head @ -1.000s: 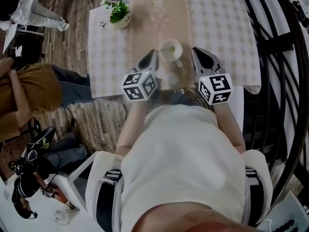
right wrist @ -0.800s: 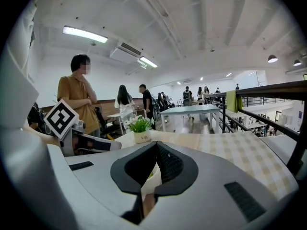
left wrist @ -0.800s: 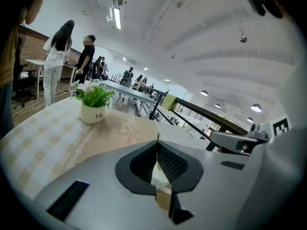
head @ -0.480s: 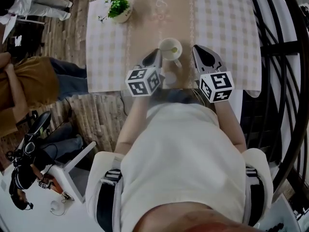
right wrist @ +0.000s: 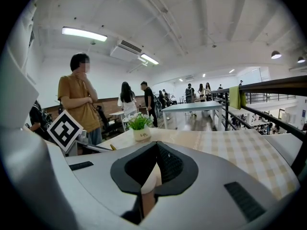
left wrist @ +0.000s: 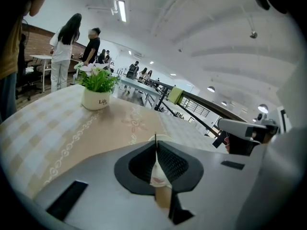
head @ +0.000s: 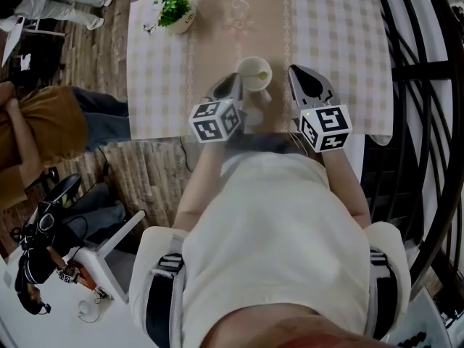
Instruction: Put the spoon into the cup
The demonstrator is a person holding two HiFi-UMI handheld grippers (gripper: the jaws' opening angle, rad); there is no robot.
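- Pointing toward the table [head: 341,42], the left gripper [head: 233,80] has its jaws pressed together with nothing between them, and sits just left of the cup [head: 250,69].
- The right gripper [head: 296,73] also has its jaws together and empty, and sits near the cup's right side.
- The spoon [head: 262,75] shows as a greenish bit inside the cup.
- A potted plant [head: 174,7] stands at the table's far left corner.

Bright ceiling strip lights [right wrist: 84,33]; fisheye bending at edges; head view dimmer, vignetted.
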